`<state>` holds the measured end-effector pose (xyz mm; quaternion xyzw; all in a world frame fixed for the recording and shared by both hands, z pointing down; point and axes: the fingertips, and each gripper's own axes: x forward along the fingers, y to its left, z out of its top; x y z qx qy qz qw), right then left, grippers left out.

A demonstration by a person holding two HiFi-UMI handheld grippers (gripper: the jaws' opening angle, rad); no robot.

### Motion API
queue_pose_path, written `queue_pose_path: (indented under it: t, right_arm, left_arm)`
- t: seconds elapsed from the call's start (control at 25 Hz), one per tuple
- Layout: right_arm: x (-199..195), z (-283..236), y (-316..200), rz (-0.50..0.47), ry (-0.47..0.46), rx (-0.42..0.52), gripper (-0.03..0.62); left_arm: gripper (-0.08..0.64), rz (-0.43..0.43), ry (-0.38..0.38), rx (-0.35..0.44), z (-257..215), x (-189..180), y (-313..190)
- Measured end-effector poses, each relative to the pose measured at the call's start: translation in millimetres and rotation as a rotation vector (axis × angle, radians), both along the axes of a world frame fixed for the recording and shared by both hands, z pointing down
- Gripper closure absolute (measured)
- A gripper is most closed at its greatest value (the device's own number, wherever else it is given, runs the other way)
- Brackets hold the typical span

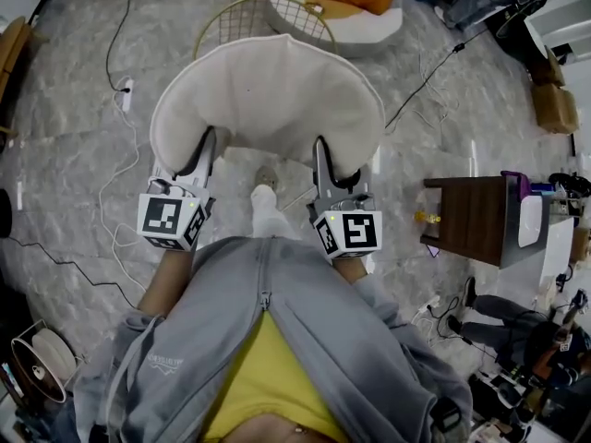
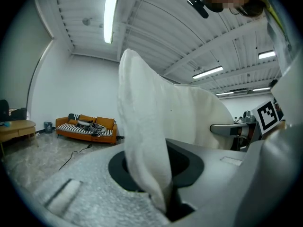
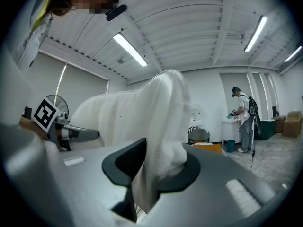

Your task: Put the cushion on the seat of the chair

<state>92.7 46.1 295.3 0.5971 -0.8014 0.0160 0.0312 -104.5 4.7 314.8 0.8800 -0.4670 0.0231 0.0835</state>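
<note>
Head view: the cream cushion (image 1: 268,95) hangs mid-frame, held at both near corners to keep it spread, below what may be the wire chair (image 1: 263,17) at top. Left gripper view: the left tongs (image 2: 154,174) pinch its edge. Right gripper view: the right tongs (image 3: 151,169) likewise.

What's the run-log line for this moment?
left gripper: shut on cushion | right gripper: shut on cushion | cushion: not yet on chair

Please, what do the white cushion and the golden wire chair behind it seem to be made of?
The cushion looks like soft cream fabric, probably a fleecy plush over padding. Its surface is matte with a fuzzy nap, and it bunches into folds at its held edge. The chair looks like thin gold-coloured rods, likely painted or plated metal. The floor shows between the rods.
</note>
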Motion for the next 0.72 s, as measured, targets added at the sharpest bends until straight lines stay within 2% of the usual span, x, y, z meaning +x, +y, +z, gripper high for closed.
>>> queue_pose_path:
  t: [0.4,0.72]
  right_arm:
    - [36.0,25.5,-148.3,-0.091,0.007,-0.084,0.511]
    - [47.9,52.0,-201.6,-0.108,-0.003,-0.133,0.511]
  left_arm:
    - [0.492,-0.054,-0.023,-0.073,23.7,32.0,-129.1]
    - [0.492,-0.051,-0.033,-0.132,50.1,43.1,-180.1]
